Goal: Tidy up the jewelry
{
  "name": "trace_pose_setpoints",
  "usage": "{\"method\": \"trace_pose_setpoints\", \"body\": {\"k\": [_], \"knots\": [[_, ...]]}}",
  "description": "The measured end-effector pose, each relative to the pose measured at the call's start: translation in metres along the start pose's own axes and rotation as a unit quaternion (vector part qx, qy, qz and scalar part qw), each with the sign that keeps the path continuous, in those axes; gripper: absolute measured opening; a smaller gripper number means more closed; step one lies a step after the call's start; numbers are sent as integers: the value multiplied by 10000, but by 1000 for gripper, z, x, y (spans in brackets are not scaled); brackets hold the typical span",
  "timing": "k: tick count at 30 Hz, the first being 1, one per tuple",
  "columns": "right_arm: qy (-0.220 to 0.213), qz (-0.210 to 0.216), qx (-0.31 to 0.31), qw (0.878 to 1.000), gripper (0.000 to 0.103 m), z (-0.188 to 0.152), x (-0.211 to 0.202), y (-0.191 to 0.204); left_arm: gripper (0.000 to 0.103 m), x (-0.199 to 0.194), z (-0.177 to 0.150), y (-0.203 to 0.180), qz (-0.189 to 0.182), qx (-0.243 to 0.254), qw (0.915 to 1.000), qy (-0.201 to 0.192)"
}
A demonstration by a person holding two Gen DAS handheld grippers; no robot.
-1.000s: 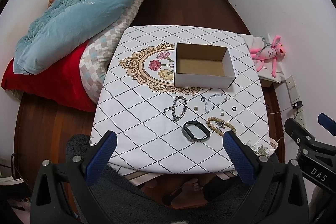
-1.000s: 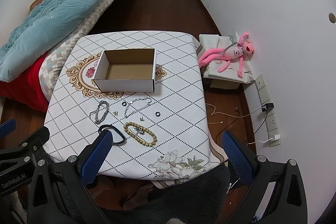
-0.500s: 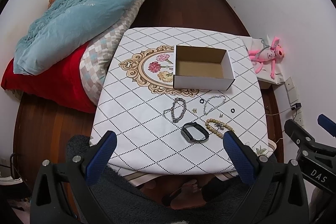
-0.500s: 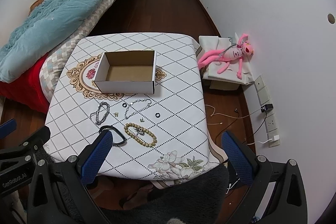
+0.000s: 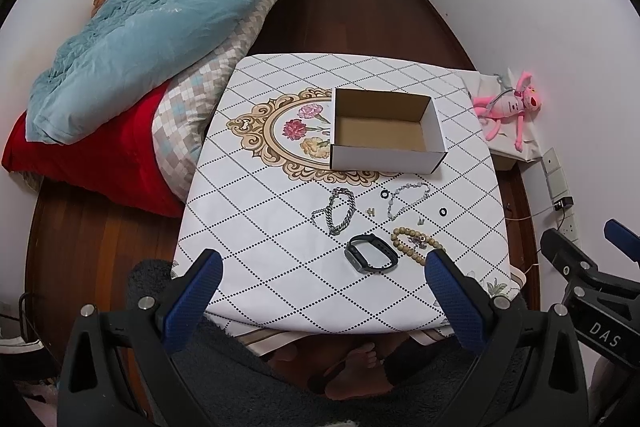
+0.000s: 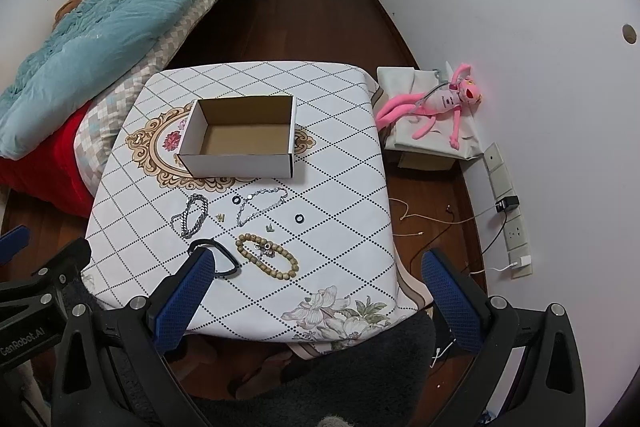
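Note:
An open white cardboard box, empty, stands mid-table. In front of it lie a silver chain bracelet, a thin silver chain, two black rings, a wooden bead bracelet, a black wristband and small charms. My left gripper is open and empty, high above the table's near edge. My right gripper is open and empty, likewise raised.
The table has a white diamond-pattern cloth. A bed with a blue duvet stands to the left. A pink plush toy lies on a box by the right wall, with cables and sockets near the floor.
Both grippers have drawn back and up a little, so the table looks slightly farther away. Nothing on the table has moved.

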State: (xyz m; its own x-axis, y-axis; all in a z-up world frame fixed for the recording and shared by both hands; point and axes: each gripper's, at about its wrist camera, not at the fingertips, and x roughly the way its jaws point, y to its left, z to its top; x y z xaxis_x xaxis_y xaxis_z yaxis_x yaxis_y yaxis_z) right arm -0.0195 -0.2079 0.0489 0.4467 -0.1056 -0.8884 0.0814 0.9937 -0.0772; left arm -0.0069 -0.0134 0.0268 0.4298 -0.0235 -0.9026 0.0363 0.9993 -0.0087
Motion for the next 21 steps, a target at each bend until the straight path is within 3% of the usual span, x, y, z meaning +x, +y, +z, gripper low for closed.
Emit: {"method": "trace_pose_setpoints", "body": {"k": [6, 10, 13, 21], "knots": [[-27, -95, 192, 9998, 103, 1, 14, -5, 103, 29, 4, 1, 91, 5, 10000, 36], [204, -175, 325, 9991, 103, 3, 55, -13, 103, 70, 8, 3, 283, 19, 9995, 107], [484, -183, 351, 9980, 103, -1, 96, -14, 103, 114, 8, 5, 356, 80, 9984, 429], [1411, 112, 352, 9893, 82, -29, 202, -1, 94, 190, -7, -5, 220, 276, 9925, 1174]]}}
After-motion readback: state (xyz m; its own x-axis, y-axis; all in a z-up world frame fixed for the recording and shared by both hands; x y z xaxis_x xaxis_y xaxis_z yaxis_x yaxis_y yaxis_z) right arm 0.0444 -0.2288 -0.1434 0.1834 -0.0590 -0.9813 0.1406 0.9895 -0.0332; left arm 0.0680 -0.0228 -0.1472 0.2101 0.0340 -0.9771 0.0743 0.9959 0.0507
